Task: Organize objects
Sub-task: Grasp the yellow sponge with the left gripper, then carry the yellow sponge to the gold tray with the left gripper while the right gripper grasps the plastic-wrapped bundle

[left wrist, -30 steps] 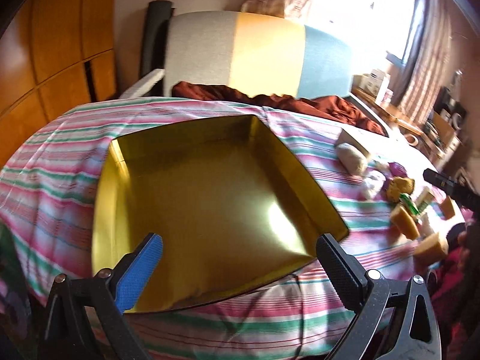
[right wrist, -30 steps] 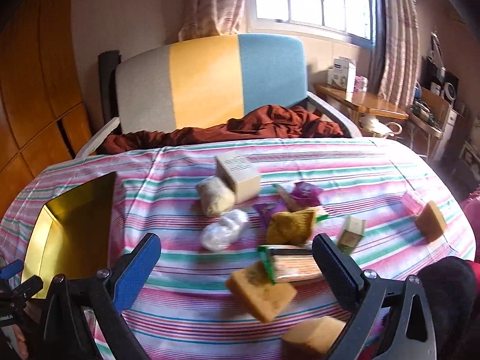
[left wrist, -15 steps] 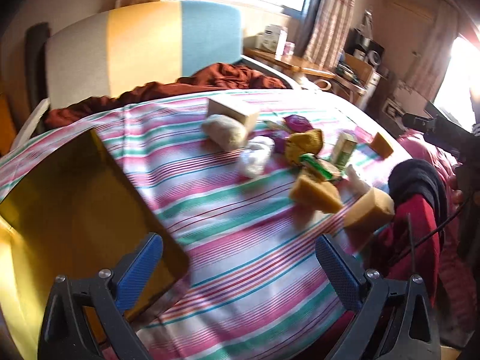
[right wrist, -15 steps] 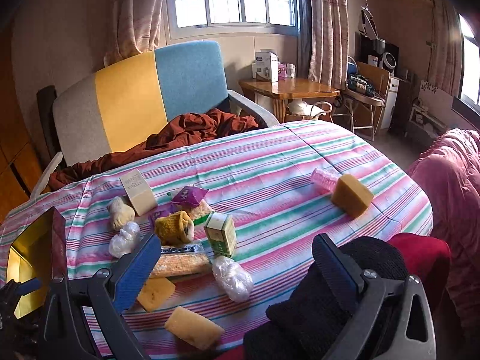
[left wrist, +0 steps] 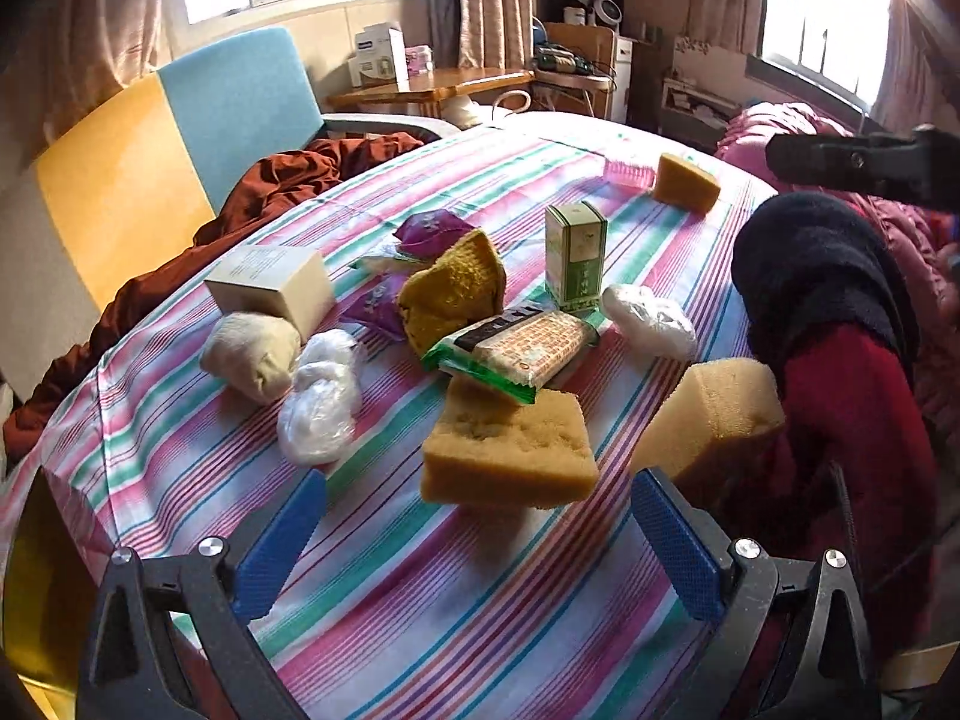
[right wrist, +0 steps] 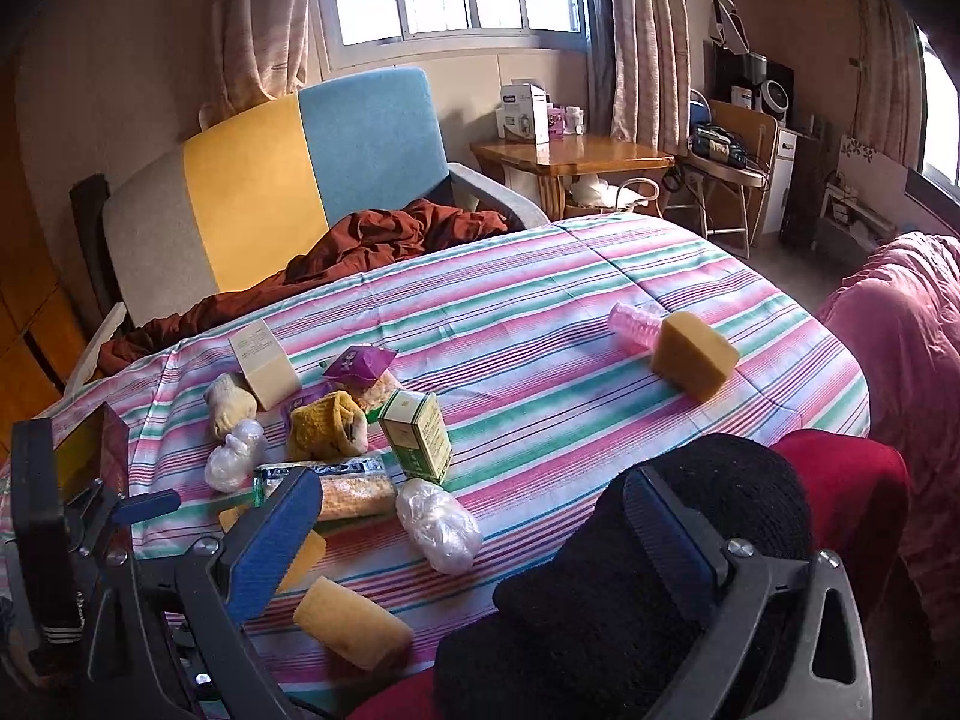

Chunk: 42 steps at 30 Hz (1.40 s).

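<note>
Gold tray [right wrist: 90, 450]: only a corner shows at the table's left edge in the right wrist view, behind the left gripper's body; what it holds cannot be told.
Near sponge [left wrist: 510, 450]: lies on the striped cloth just ahead of the left gripper, between the lines of its two fingers, touching neither.
Second sponge [left wrist: 714, 414]: sits at the table's near right edge, against the red and black clothing [left wrist: 840, 312].
Cracker packet [left wrist: 516, 348]: rests partly on the near sponge's far edge.
Plastic bundles [left wrist: 318, 402]: one lies left of the packet and another to its right, beside the green carton [left wrist: 576, 252], which stands upright.
Middle cluster: mustard knit item [left wrist: 450, 294], beige sock ball [left wrist: 255, 354], cream box [left wrist: 273, 288], purple wrappers [left wrist: 429, 231].
Far sponge [right wrist: 693, 354]: well apart from the cluster, touching a pink cup [right wrist: 633, 324] lying on its side.
Surface: table under a pink, green and white striped cloth [right wrist: 540, 312].
Room: tricolour armchair [right wrist: 288, 180] with rust fabric, wooden side table, curtained windows.
Left gripper [left wrist: 480, 546]: jaws wide apart, empty.
Right gripper [right wrist: 474, 534]: jaws wide apart, holding nothing, above the table's near edge and the dark clothing.
</note>
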{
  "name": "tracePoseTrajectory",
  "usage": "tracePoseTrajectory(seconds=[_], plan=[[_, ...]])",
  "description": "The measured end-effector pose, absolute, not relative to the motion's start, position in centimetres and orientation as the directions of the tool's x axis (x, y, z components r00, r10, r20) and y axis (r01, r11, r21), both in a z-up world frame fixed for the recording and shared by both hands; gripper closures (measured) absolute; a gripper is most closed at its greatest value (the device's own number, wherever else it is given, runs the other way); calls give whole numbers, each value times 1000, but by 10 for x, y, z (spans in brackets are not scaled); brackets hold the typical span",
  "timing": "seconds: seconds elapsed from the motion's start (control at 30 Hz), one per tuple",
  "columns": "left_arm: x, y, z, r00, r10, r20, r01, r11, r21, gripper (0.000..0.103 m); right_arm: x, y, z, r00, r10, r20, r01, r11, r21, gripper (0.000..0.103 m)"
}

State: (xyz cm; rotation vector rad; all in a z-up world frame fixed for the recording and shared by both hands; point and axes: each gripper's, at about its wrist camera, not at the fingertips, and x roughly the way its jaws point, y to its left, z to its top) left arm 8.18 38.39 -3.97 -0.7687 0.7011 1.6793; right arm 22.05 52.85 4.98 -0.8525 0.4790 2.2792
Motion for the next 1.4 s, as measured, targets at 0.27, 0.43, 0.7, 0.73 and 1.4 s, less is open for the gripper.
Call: tracePoseTrajectory(seconds=[0.27,0.43,0.7,0.73,1.4], plan=[[86,426,-69,-185,535,-824,-980,-164,114,2,222,534,39,-571,429,-700,-686,-718,120,0],[73,428,-75,-124,535,-835,-980,-196,20,34,220,537,34,-560,418,-715,-689,-715,121,0],[58,363,-81,-130,595,-793,-940,-328,-92,37,204,533,27,-551,372,-747,-662,-740,119,0],[57,351,-83,-139,595,-791,-933,-347,-97,37,200,531,26,-549,360,-754,-649,-752,113,0],[65,309,-92,-220,654,-724,-913,-399,-82,37,138,538,-5,-289,209,-934,-519,-854,-31,17]])
